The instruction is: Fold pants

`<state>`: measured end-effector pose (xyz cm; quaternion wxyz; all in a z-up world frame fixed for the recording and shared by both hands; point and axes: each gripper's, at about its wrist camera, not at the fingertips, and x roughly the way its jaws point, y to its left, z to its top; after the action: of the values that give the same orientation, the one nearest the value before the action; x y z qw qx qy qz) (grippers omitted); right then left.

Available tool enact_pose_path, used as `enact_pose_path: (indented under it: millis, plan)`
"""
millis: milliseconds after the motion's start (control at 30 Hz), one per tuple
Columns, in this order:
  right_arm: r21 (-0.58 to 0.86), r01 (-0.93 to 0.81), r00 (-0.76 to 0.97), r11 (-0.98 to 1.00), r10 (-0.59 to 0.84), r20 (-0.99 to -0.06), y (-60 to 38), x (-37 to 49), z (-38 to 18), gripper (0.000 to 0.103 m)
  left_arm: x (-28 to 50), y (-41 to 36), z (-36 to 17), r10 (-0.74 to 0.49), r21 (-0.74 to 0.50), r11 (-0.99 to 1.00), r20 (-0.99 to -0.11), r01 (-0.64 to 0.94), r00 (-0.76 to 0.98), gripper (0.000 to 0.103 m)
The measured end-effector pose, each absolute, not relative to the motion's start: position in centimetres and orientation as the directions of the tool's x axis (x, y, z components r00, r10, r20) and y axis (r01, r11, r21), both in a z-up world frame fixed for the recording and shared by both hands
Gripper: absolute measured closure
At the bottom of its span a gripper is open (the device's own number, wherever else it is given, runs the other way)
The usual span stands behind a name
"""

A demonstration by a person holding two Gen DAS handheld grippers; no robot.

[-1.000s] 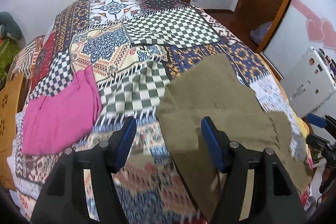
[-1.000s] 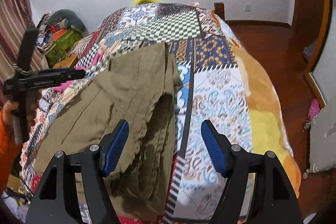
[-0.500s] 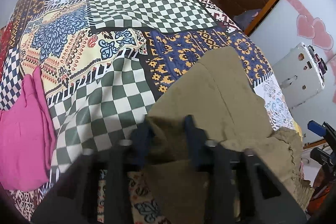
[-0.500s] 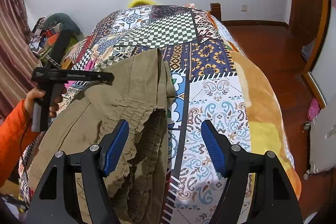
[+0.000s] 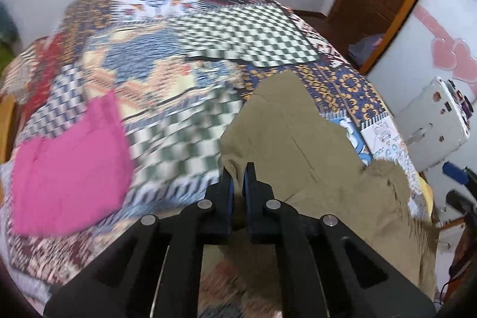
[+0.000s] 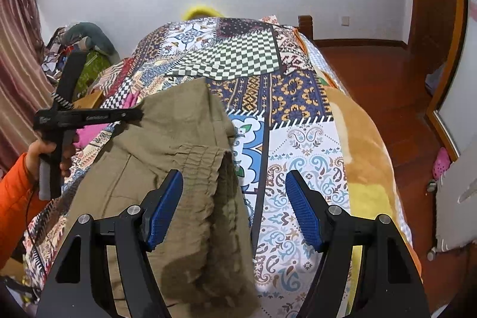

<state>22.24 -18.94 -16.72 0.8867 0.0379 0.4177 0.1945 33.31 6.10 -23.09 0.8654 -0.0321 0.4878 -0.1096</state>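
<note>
At the lower centre of the left wrist view, the left gripper (image 5: 237, 178) is clenched on the olive pants (image 5: 298, 145); these are spread on the patchwork bedspread (image 5: 167, 55). In the right wrist view, the right gripper (image 6: 234, 209) is held released above the elastic waistband (image 6: 202, 166).

A: What colours are showing on the bed?
B: The pants (image 5: 301, 145) are showing olive-khaki; the folded cloth (image 5: 71, 172) is glowing pink; the quilt (image 6: 298, 97) is mixing green-white checks, navy-gold motifs and blue paisley.
</note>
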Motion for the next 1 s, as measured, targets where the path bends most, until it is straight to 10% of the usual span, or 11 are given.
enact_pose_path:
  millis: [1000]
  plan:
    - [0.173,-0.397,0.435,0.901,0.351,-0.829,-15.0,19.0,-21.5,0.035,11.7,14.7,-24.6,-0.124,-0.199,0.975,-0.863,-0.102,0.490,0.086]
